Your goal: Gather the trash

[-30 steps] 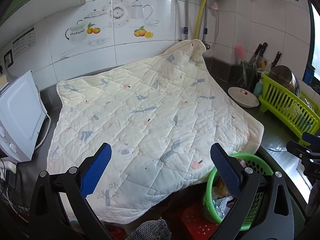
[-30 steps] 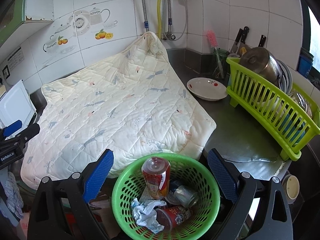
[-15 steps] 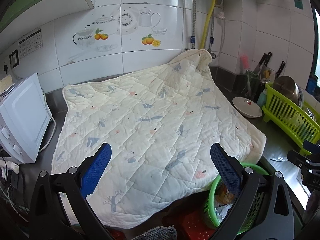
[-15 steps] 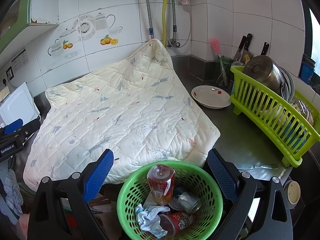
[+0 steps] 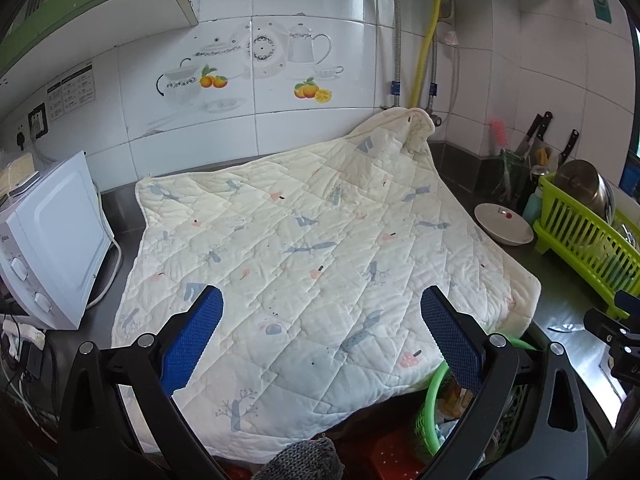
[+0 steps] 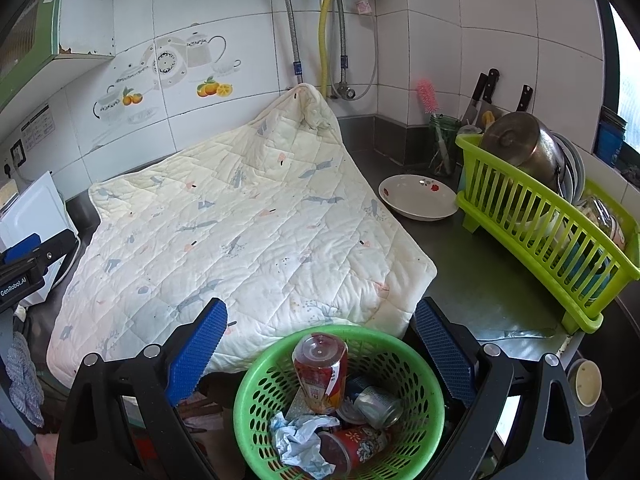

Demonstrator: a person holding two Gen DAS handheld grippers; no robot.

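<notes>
A green mesh basket (image 6: 424,376) stands below the counter's front edge and holds a red bottle (image 6: 320,368), a silver can (image 6: 378,406), a red cup (image 6: 356,446) and crumpled paper (image 6: 298,442). My right gripper (image 6: 320,344) is open and empty above the basket. My left gripper (image 5: 320,336) is open and empty over the front of a cream quilted cloth (image 5: 320,248), which covers the counter. The basket's rim (image 5: 434,380) shows in the left wrist view at the lower right.
A white appliance (image 5: 48,240) stands at the left. A white bowl (image 6: 418,202), a green dish rack (image 6: 560,224) with a steel pot (image 6: 520,144), and knives (image 6: 480,92) are at the right. Pipes (image 6: 328,28) run down the tiled wall.
Both grippers have pulled back and tilted up, so the cloth and the basket sit lower in view. Both stay open.
</notes>
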